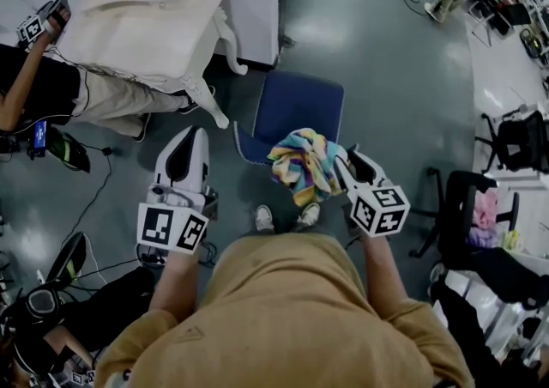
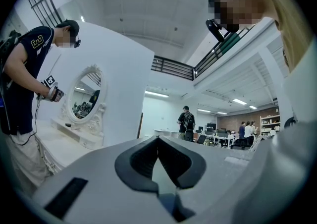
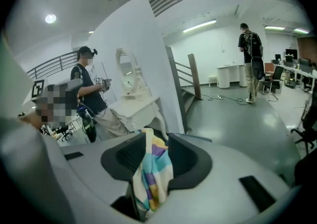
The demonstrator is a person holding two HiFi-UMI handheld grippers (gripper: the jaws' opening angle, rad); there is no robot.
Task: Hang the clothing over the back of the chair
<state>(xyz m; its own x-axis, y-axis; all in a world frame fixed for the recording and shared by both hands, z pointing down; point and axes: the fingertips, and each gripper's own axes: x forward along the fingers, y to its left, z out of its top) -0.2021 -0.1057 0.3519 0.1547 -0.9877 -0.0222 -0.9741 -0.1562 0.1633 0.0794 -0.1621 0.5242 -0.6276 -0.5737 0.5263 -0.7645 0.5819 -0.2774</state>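
Observation:
A bundled garment (image 1: pixel 304 163) with pastel stripes of yellow, blue, purple and white hangs just above the front of a blue chair (image 1: pixel 292 107), which stands on the grey floor. My right gripper (image 1: pixel 340 165) is shut on the garment's right side. In the right gripper view the cloth (image 3: pixel 152 171) is pinched between the dark pads (image 3: pixel 185 161) and drapes down between them. My left gripper (image 1: pixel 190 136) hovers to the left of the chair, apart from the cloth. In the left gripper view it (image 2: pixel 157 141) is shut with nothing in it, tips touching.
A white dressing table (image 1: pixel 146 26) with an oval mirror stands just left of the chair. A person (image 1: pixel 51 90) with another gripper stands beside it. A black office chair (image 1: pixel 467 206) and other seats crowd the right side. Cables run over the floor at left.

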